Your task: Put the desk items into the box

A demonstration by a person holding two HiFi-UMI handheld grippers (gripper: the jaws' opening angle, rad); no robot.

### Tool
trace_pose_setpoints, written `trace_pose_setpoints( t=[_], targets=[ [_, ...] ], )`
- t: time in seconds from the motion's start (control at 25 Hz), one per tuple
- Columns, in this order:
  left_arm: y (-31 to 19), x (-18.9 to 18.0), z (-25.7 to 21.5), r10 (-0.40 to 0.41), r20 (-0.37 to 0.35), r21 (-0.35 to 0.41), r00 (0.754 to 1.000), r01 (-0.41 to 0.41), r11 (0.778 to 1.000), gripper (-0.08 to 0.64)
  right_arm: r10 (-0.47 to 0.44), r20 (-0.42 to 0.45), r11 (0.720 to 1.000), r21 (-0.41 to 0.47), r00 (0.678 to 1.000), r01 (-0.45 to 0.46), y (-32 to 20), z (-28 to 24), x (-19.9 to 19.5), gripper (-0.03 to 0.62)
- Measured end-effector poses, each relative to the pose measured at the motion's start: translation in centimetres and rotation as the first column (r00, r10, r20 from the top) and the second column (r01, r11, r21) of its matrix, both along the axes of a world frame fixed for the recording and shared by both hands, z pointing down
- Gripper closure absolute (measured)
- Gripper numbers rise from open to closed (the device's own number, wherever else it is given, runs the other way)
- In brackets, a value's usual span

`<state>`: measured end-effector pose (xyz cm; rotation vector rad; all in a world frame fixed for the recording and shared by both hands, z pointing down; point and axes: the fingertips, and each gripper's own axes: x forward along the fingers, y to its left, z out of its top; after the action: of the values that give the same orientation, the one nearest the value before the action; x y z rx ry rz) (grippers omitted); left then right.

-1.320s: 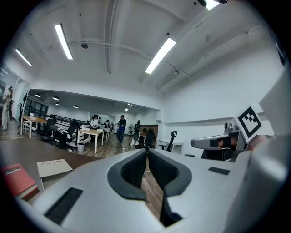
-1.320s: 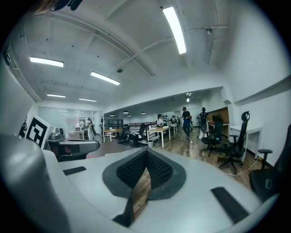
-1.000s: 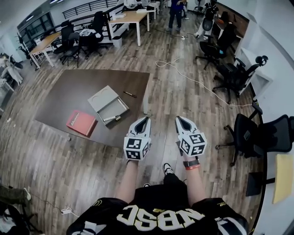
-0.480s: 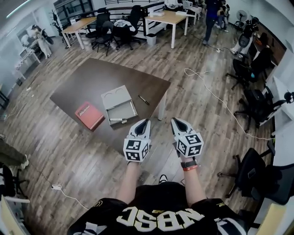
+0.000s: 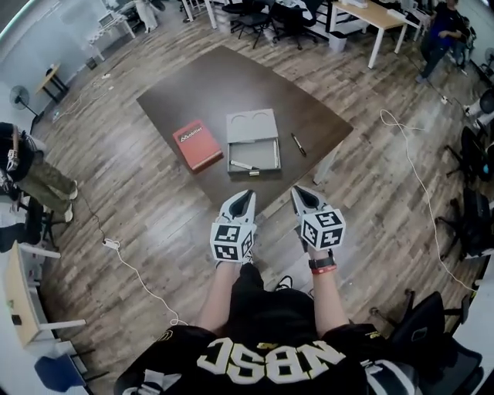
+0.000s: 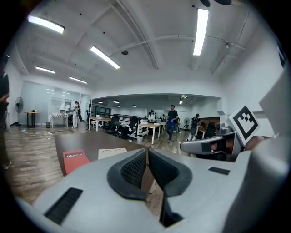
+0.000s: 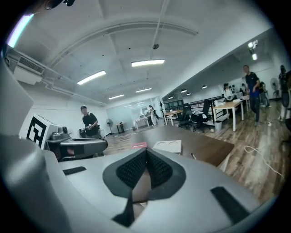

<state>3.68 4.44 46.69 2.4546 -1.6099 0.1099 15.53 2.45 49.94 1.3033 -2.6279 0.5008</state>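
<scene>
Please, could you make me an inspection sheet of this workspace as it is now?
Surface: dark brown table, wood floor around it.
Job's things: open grey box holding one small pale item; red book left of it; pen right of it.
Clutter: nothing seen.
Grippers: left claw and right claw both shut, empty, short of the table.
Cables: white cable on floor at right; second cable at left.
Surroundings: desks, office chairs, people standing.
</scene>
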Motion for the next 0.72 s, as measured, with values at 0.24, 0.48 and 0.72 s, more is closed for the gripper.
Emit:
trace_pose_setpoints(
  t=[0.24,0.48,0.72],
  targets=[
    [-5.1,-4.9,-0.6,-0.048,-0.022,0.039,0.999,0.049,0.998,0.531,-0.079,-0.024,0.997,0.010,0.997,0.079,-5.5,-0.2,-6.0,0.583],
    [-11.7,-8.6,-1.9,-0.036,-0.042,0.103,0.998,0.040,0.994,0.531,-0.046,-0.040,0.997,0.060,0.998,0.049,-11.8,-2.7,-9.0,0.581],
    [-14.8,-9.8,-0.3,0.047,-0.064,0.060,0.997,-0.043,0.997,0.529,0.016,-0.072,1.000,0.020,0.997,-0.015,-14.8,-1.0,-10.0,0.581]
  ],
)
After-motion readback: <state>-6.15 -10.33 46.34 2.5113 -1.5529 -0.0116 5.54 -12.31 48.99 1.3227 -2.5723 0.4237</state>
